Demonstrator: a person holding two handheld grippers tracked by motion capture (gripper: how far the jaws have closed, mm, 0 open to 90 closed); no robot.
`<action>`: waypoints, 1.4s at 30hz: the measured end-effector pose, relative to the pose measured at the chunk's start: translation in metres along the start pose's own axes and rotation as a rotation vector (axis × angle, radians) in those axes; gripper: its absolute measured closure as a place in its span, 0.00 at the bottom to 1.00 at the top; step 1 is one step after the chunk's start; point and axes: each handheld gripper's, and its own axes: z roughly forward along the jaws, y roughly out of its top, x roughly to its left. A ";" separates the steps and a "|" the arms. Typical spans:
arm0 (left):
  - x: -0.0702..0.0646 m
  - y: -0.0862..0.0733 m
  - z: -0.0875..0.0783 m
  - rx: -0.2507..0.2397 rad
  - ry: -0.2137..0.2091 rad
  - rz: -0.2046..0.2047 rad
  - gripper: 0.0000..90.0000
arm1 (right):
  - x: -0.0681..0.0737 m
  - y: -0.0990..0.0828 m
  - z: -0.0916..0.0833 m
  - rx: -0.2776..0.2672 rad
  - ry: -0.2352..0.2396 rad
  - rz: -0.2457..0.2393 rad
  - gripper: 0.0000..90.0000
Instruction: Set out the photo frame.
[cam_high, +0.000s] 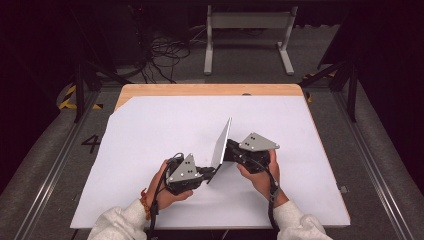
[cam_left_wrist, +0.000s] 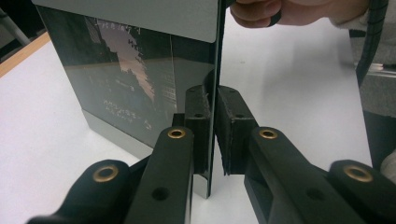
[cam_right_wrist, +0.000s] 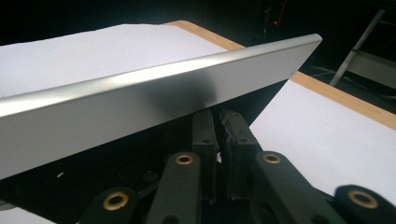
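Note:
A thin silver tablet (cam_high: 221, 145) with a dark glossy screen (cam_left_wrist: 130, 79) stands on edge, tilted, over the white sheet. My left gripper (cam_high: 212, 172) is shut on its near lower edge, and in the left gripper view the pads (cam_left_wrist: 231, 121) press on both faces. My right gripper (cam_high: 229, 149) meets the tablet's silver back (cam_right_wrist: 140, 102) from the right. Its jaws (cam_right_wrist: 218, 114) stand almost together, with nothing visible between them and their tips hidden under the tablet's edge.
A white sheet (cam_high: 150, 130) covers most of the wooden table (cam_high: 200, 90). A hand (cam_left_wrist: 289, 11) on the right gripper shows beyond the tablet. A white stand (cam_high: 248, 22) and cables (cam_high: 167, 52) lie on the floor behind the table.

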 end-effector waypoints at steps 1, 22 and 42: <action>0.000 0.000 0.000 -0.002 -0.001 0.000 0.92 | 0.000 0.000 -0.001 0.001 -0.004 0.000 0.91; 0.004 -0.020 0.011 0.102 -0.046 0.011 0.89 | 0.034 -0.027 -0.041 0.090 0.124 -0.061 0.84; -0.007 -0.019 0.026 0.079 -0.063 -0.005 0.88 | 0.046 -0.025 -0.038 0.040 0.162 0.021 0.67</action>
